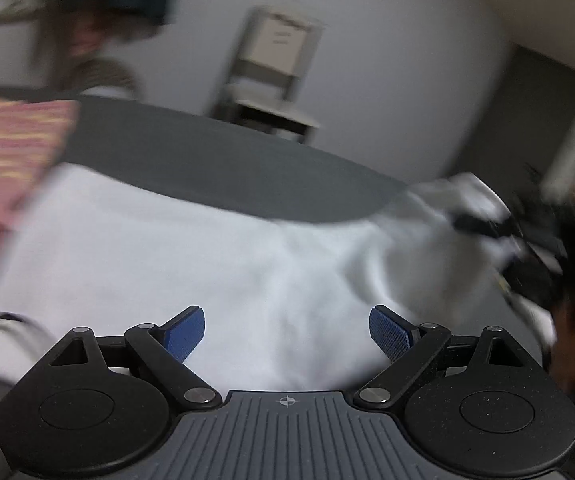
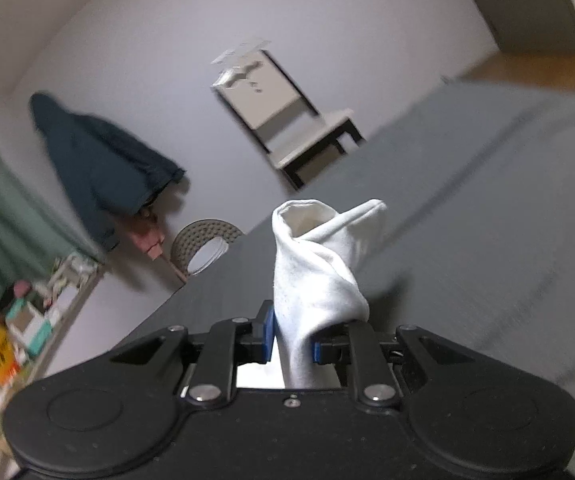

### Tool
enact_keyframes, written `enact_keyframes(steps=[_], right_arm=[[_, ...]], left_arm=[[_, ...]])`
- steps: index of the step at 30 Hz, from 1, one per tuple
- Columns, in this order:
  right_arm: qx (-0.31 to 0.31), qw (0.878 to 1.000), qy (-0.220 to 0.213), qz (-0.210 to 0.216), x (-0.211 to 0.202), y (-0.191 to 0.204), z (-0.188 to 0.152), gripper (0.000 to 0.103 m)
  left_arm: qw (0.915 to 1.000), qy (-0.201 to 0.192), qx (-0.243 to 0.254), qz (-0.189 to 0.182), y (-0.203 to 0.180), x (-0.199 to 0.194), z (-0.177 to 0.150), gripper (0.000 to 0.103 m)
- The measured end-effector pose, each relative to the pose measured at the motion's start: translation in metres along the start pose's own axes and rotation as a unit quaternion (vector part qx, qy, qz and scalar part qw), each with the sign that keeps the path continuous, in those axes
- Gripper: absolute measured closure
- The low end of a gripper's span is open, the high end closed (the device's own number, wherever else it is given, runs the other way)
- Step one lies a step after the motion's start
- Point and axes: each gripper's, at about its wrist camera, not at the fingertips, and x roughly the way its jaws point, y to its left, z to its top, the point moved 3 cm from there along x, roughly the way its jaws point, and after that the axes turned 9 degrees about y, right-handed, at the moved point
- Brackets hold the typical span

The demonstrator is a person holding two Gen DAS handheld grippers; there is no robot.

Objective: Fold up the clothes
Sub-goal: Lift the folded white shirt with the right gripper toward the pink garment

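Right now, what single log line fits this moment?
left gripper: open over white garment | right gripper: shut on white garment corner | surface: grey bed

left wrist close above white garment (image 1: 191,248), right wrist tilted toward wall, both sharing chair (image 2: 287,120)

Pale chair (image 2: 287,120) by the wall, dark blue jacket (image 2: 103,160) hanging (blurred), cluttered shelf (image 2: 27,320).

white garment (image 1: 191,248), grey bedsheet (image 1: 207,152), pink-yellow striped cloth (image 1: 7,152)
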Motion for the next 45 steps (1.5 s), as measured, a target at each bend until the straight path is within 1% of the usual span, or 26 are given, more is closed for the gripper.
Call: enact_keyframes(steps=[1,3,4,5,6,7,8,11,13,16,19,21,22,23,24,28,30,32,35,36,38,40,42,43,44,45], right_arm=[[-0.021,1.000,-0.002,-0.002,-0.002,0.011,-0.001,0.086],[-0.069,0.998,-0.005,-0.004,-0.002,0.037,-0.005,0.086],[-0.093,0.996,-0.006,-0.004,-0.002,0.050,-0.007,0.086],[-0.111,0.994,-0.006,-0.003,0.000,0.062,-0.009,0.086],[-0.133,0.991,-0.008,-0.005,0.002,0.076,-0.014,0.086],[-0.156,0.988,-0.010,-0.006,0.004,0.089,-0.019,0.086],[-0.179,0.984,-0.009,-0.005,0.008,0.102,-0.025,0.086],[-0.246,0.969,-0.007,-0.011,0.022,0.141,-0.048,0.086],[-0.284,0.959,-0.001,-0.012,0.034,0.166,-0.065,0.086],[-0.361,0.932,0.025,-0.015,0.055,0.197,-0.110,0.086],[-0.410,0.908,0.085,-0.018,0.086,0.211,-0.157,0.086],[-0.441,0.892,0.097,-0.027,0.098,0.213,-0.179,0.086],[-0.447,0.889,0.096,-0.031,0.098,0.214,-0.185,0.086],[-0.443,0.891,0.092,-0.032,0.098,0.215,-0.184,0.086],[-0.431,0.898,0.080,-0.028,0.093,0.215,-0.179,0.087],[-0.344,0.939,0.018,0.012,0.065,0.214,-0.142,0.088],[-0.295,0.955,0.000,0.042,0.052,0.212,-0.131,0.089],[-0.257,0.963,-0.037,0.076,0.040,0.207,-0.125,0.089],[-0.255,0.965,0.000,0.056,0.056,0.207,-0.125,0.089],[-0.263,0.963,0.016,0.048,0.062,0.206,-0.131,0.089],[-0.315,0.946,0.069,0.032,0.077,0.210,-0.153,0.089],[-0.346,0.933,0.098,0.023,0.082,0.211,-0.172,0.087],[-0.379,0.919,0.105,0.001,0.085,0.211,-0.186,0.084],[-0.397,0.911,0.108,-0.010,0.086,0.212,-0.192,0.074],[-0.420,0.901,0.112,-0.009,0.086,0.214,-0.196,0.060],[-0.443,0.889,0.117,-0.006,0.087,0.216,-0.201,0.054]], left_arm=[[0.9997,-0.006,-0.022,0.012,0.014,-0.014,0.009,0.013],[0.9967,-0.043,-0.048,0.049,0.046,-0.044,0.023,0.013],[0.9935,-0.059,-0.058,0.078,0.062,-0.057,0.030,0.013],[0.9879,-0.080,-0.069,0.113,0.079,-0.070,0.036,0.013],[0.9825,-0.094,-0.082,0.138,0.092,-0.080,0.042,0.013],[0.9781,-0.104,-0.098,0.152,0.104,-0.088,0.048,0.013],[0.9754,-0.109,-0.116,0.152,0.116,-0.094,0.050,0.013],[0.9698,-0.127,-0.181,0.104,0.141,-0.107,0.055,0.013],[0.9646,-0.133,-0.213,0.081,0.152,-0.110,0.055,0.013],[0.9589,-0.134,-0.239,0.074,0.166,-0.109,0.052,0.013],[0.9559,-0.126,-0.253,0.078,0.177,-0.100,0.049,0.013],[0.9537,-0.121,-0.265,0.074,0.183,-0.098,0.047,0.013],[0.9526,-0.120,-0.271,0.070,0.186,-0.097,0.046,0.013],[0.9515,-0.119,-0.276,0.066,0.189,-0.097,0.045,0.013],[0.9504,-0.120,-0.280,0.061,0.190,-0.097,0.045,0.013],[0.9468,-0.130,-0.289,0.057,0.192,-0.102,0.046,0.013],[0.9465,-0.132,-0.289,0.056,0.192,-0.103,0.047,0.013],[0.9467,-0.132,-0.289,0.053,0.192,-0.102,0.047,0.013],[0.9472,-0.126,-0.291,0.051,0.192,-0.099,0.045,0.013],[0.9468,-0.125,-0.292,0.052,0.192,-0.099,0.045,0.013],[0.9463,-0.124,-0.294,0.053,0.194,-0.098,0.045,0.013],[0.9459,-0.123,-0.296,0.053,0.195,-0.097,0.045,0.013],[0.9455,-0.122,-0.297,0.053,0.197,-0.097,0.045,0.013],[0.9453,-0.121,-0.298,0.053,0.198,-0.096,0.045,0.013],[0.9459,-0.119,-0.297,0.054,0.198,-0.095,0.044,0.013],[0.9467,-0.116,-0.296,0.053,0.198,-0.094,0.044,0.013]])
